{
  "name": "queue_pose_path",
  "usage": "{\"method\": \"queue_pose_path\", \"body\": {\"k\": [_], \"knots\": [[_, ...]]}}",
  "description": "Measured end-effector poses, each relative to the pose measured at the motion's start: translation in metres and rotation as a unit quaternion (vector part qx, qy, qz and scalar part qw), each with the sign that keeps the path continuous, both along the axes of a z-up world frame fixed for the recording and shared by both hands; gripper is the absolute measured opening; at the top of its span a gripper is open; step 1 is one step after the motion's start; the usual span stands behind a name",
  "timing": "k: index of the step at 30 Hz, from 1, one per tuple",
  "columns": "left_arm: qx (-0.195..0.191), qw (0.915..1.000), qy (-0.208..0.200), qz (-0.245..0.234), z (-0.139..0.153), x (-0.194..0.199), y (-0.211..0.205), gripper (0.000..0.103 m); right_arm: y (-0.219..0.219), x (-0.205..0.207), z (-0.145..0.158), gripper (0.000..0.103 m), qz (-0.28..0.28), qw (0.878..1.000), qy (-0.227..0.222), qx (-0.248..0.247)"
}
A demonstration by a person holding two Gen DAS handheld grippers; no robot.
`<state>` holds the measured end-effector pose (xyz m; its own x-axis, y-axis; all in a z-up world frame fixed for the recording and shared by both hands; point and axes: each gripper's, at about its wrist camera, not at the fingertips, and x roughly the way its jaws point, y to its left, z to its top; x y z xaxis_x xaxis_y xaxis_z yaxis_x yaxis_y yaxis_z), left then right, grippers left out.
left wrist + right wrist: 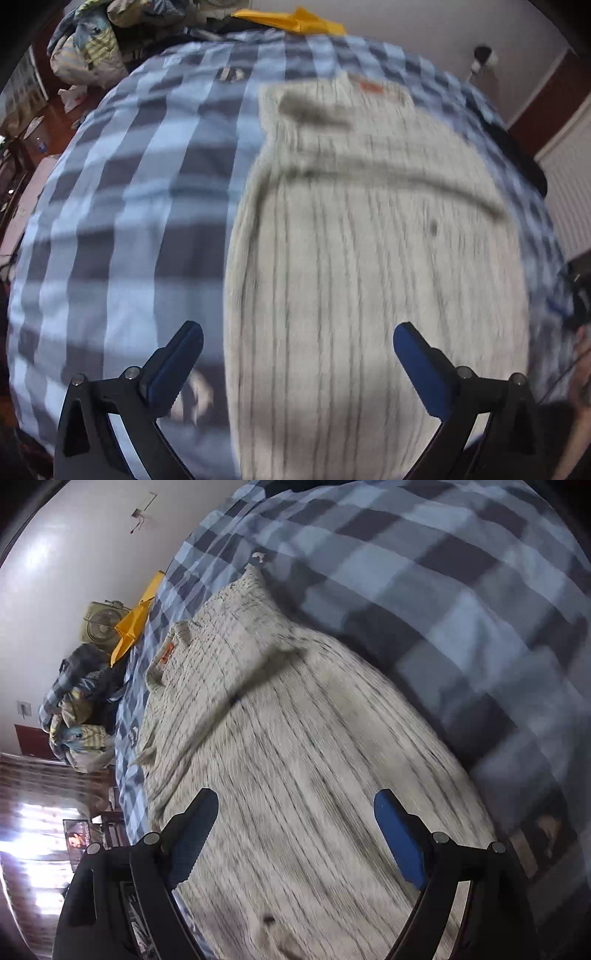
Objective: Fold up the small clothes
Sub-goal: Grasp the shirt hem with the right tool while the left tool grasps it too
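Note:
A cream ribbed knit garment (376, 266) with thin dark stripes and a small orange label lies spread on the blue and grey checked bed cover (122, 206). A fold runs across its upper part. My left gripper (297, 338) is open and empty, hovering over the garment's near left edge. In the right wrist view the same garment (295, 738) lies under my right gripper (295, 808), which is open and empty above its middle. Both views are blurred by motion.
A heap of other clothes (88, 48) sits at the far corner of the bed, also in the right wrist view (81, 709). A yellow cloth (291, 20) lies at the far edge. A fan (103, 624) stands by the wall.

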<state>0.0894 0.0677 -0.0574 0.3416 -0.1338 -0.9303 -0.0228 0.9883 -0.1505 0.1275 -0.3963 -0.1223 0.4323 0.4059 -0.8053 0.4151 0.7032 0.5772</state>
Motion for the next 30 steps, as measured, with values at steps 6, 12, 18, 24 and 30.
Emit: {"method": "queue_pose_path", "body": {"k": [6, 12, 18, 24, 30], "knots": [[0.048, 0.9986, 0.019, 0.007, -0.018, -0.051, 0.005, 0.103, -0.014, -0.042, 0.020, 0.084, 0.080, 0.996, 0.024, -0.024], [0.050, 0.9962, 0.071, 0.013, -0.038, -0.059, 0.015, 0.103, -0.047, -0.054, -0.005, 0.084, 0.134, 0.978, 0.150, -0.062], [0.045, 0.9944, 0.096, 0.001, -0.048, -0.062, 0.017, 0.103, -0.056, -0.054, -0.068, 0.084, 0.168, 0.954, 0.246, -0.026], [0.038, 0.9895, 0.136, 0.031, -0.062, -0.061, 0.029, 0.102, -0.052, -0.036, -0.097, 0.084, 0.195, 0.947, 0.257, -0.008], [0.020, 0.9876, 0.155, 0.014, -0.071, -0.063, 0.023, 0.102, -0.030, -0.027, -0.121, 0.084, 0.271, 0.923, 0.272, 0.024]]}}
